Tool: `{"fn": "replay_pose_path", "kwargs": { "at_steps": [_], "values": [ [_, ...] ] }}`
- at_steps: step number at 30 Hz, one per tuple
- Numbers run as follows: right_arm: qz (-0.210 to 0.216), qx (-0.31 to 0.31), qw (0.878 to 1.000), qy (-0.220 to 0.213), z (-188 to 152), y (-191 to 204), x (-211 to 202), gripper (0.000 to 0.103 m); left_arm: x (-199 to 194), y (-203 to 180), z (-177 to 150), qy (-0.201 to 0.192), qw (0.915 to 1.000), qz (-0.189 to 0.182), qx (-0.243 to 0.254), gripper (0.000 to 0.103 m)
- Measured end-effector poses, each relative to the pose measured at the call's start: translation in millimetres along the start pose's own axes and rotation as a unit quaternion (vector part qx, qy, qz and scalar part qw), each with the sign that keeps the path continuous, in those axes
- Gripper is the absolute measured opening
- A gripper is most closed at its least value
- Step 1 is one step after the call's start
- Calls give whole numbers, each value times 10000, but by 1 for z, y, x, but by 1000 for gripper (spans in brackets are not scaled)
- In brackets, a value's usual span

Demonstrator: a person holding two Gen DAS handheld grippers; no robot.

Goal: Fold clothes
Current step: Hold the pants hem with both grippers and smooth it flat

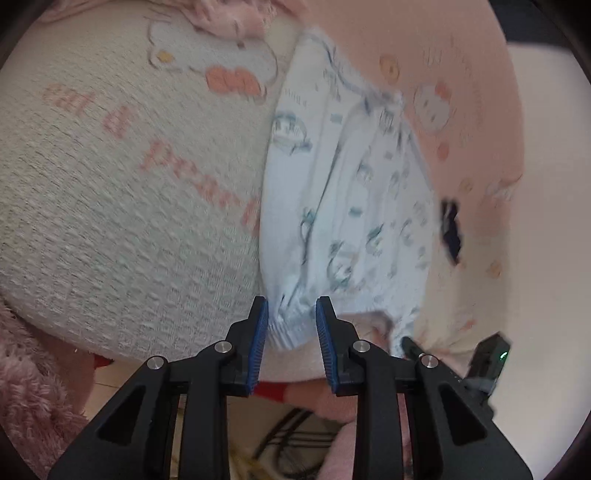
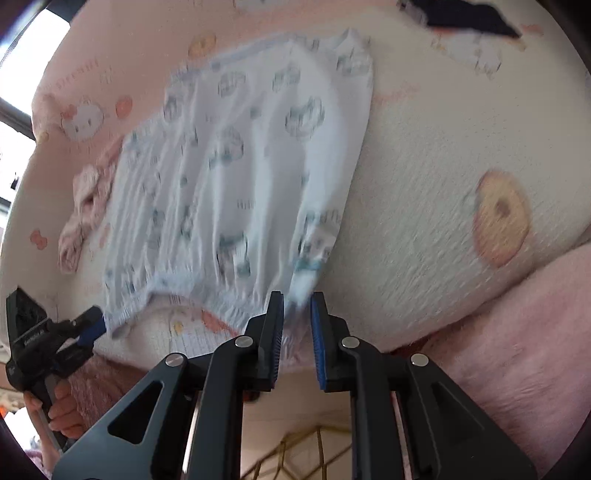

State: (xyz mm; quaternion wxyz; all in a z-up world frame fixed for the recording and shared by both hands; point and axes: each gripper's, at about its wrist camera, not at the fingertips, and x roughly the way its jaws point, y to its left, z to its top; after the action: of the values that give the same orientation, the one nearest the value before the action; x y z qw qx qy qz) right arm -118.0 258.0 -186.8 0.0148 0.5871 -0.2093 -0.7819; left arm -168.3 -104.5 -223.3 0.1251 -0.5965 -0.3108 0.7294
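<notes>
A small white garment (image 1: 347, 206) with a grey-blue print lies spread on a cream and pink cartoon blanket (image 1: 122, 192). It also shows in the right wrist view (image 2: 243, 177). My left gripper (image 1: 291, 314) has the garment's gathered hem bunched between its blue pads, with a gap still showing between the fingers. My right gripper (image 2: 297, 308) holds the other hem corner between its pads in the same way. The left gripper also shows in the right wrist view (image 2: 92, 325), at the garment's left corner, with the person's hand below it.
A fluffy pink cover (image 2: 517, 332) lies along the near edge of the blanket. A dark piece of cloth (image 2: 469, 14) lies on the blanket at the far side. A pink fabric bow (image 2: 85, 210) sits left of the garment. Floor shows below.
</notes>
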Motion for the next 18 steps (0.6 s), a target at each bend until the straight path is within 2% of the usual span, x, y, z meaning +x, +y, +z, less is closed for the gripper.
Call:
{"fn": "replay_pose_path", "kwargs": {
  "at_steps": [2, 5, 8, 9, 10, 11, 14, 18],
  "values": [
    [33, -65, 10000, 52, -3, 1, -1, 15, 5, -7, -1, 33, 9997, 137, 197, 28],
    [293, 194, 9993, 105, -7, -7, -6, 15, 10, -10, 0, 163, 9996, 16, 216, 28],
    [493, 485, 9975, 138, -11, -16, -12, 15, 3, -7, 1, 13, 9998, 156, 127, 28],
    [492, 543, 9972, 132, -10, -16, -13, 20, -1, -5, 1, -51, 9997, 201, 110, 28],
    [506, 582, 9969, 145, -10, -15, -13, 30, -3, -3, 2, -66, 9997, 203, 101, 28],
    [538, 601, 9966, 177, -10, -13, -11, 33, -4, -1, 2, -34, 9998, 170, 94, 28],
    [597, 369, 9970, 320, -15, -12, -16, 36, 0, 3, 1, 71, 9999, 111, 74, 29],
    [300, -195, 9988, 335, -15, 11, -3, 34, 8, 0, 0, 132, 9998, 80, 128, 31]
  ]
}}
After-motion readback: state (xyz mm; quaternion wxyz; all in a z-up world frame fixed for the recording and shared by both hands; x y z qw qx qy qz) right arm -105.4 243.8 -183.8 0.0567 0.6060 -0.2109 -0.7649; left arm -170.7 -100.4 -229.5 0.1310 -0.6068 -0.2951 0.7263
